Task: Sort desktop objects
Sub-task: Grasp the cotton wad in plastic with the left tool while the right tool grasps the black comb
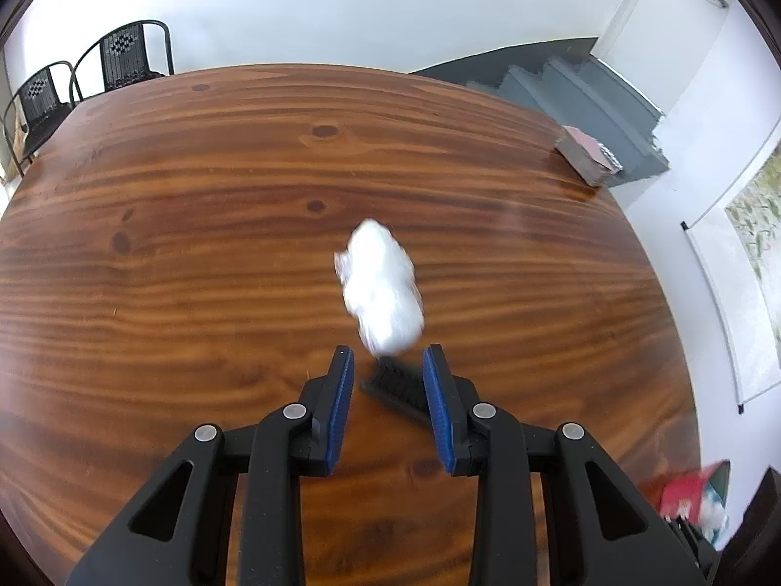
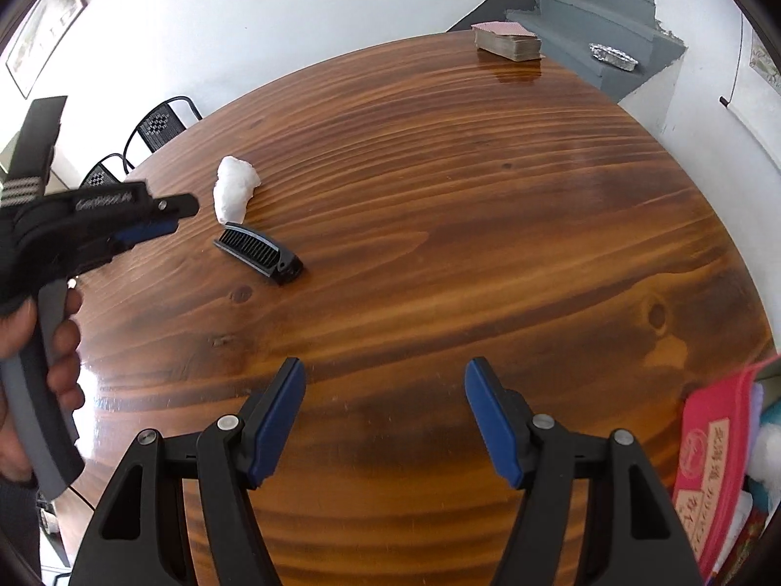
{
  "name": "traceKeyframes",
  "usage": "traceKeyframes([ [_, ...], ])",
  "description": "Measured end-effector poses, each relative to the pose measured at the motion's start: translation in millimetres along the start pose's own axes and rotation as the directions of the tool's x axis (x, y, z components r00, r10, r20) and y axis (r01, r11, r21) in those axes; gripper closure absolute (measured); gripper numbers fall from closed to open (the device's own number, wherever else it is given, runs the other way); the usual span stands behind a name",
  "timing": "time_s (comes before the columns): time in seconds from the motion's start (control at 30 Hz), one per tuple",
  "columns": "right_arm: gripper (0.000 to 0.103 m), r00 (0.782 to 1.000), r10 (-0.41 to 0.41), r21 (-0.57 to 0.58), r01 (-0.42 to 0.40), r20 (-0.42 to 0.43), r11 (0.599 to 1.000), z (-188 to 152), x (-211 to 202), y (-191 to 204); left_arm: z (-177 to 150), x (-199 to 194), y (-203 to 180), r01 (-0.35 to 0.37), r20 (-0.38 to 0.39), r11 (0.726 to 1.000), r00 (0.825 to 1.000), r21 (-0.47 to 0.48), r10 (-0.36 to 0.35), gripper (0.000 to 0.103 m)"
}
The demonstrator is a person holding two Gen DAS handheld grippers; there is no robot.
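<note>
A crumpled white tissue wad (image 1: 383,293) lies on the wooden table (image 1: 195,244), just ahead of my left gripper (image 1: 388,359). A black folding comb (image 1: 398,388) lies between and below the left gripper's open blue-padded jaws. In the right wrist view the tissue wad (image 2: 234,188) and the comb (image 2: 258,254) lie side by side at the left, with the left gripper (image 2: 180,215) hovering beside them, hand-held. My right gripper (image 2: 385,371) is open and empty over bare table near the front.
A deck of playing cards (image 2: 507,41) sits at the far table edge, also visible in the left wrist view (image 1: 588,154). A red box (image 2: 708,459) with items stands at the right edge. Black chairs (image 1: 122,56) stand beyond the table. Grey stairs (image 2: 595,14) hold a foil tray (image 2: 612,56).
</note>
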State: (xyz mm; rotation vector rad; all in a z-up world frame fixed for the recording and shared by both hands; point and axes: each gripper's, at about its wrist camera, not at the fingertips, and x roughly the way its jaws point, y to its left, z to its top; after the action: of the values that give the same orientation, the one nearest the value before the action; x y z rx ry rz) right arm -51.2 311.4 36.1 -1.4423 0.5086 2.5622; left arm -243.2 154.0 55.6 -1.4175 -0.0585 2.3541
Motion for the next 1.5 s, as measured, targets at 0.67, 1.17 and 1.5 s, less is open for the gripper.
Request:
traceKeyframes([
  [0.67,0.031,0.999,0.035,-0.092,-0.033,0.017,0.995,38,36,31,28,55,4,0.021,-0.019,0.996,1.0,0.088,-0.019,0.065],
  [1.17,0.031,0.996,0.092,-0.319,-0.085,0.006,0.944,64,79,85,20,4,41,-0.024,0.087,0.997,0.996,0.07,0.018,0.066],
  [1.5,0.054,1.0,0.029,-0.455,-0.027,-0.004,0.89,60,96,104,2,-11,62,-0.043,0.072,0.999,0.997,0.012,0.042,0.066],
])
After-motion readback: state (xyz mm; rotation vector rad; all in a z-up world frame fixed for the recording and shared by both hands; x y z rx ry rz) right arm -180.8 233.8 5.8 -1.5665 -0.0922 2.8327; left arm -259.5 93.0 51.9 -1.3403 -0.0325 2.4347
